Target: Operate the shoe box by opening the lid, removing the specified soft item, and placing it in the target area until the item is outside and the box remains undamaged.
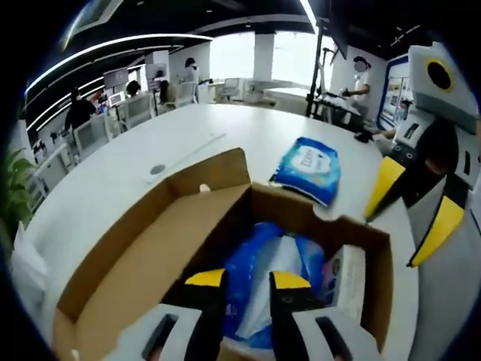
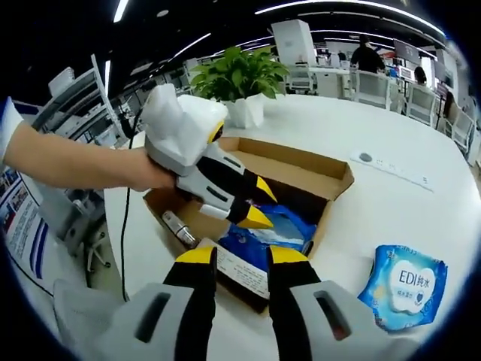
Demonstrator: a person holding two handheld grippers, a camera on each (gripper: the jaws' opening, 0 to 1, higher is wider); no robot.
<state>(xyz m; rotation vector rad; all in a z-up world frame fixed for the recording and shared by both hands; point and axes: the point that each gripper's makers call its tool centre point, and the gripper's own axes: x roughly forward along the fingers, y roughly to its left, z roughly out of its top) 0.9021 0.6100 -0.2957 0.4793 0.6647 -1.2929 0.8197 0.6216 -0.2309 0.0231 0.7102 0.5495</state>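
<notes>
The cardboard shoe box stands open on the white table, its lid flap folded back. Inside lies a soft blue and white pack, beside a white boxed item. My left gripper is open, its yellow tips low over the blue pack. A hand holds that left gripper above the box and the blue pack in the right gripper view. My right gripper hovers open at the box's near edge with nothing in it, and the right gripper hangs beside the box. A second blue wipes pack lies on the table outside the box.
The wipes pack rests on bare table right of the box. A small cylinder lies inside the box's left corner. A potted plant stands behind the box. Chairs, desks and people fill the room beyond the table edge.
</notes>
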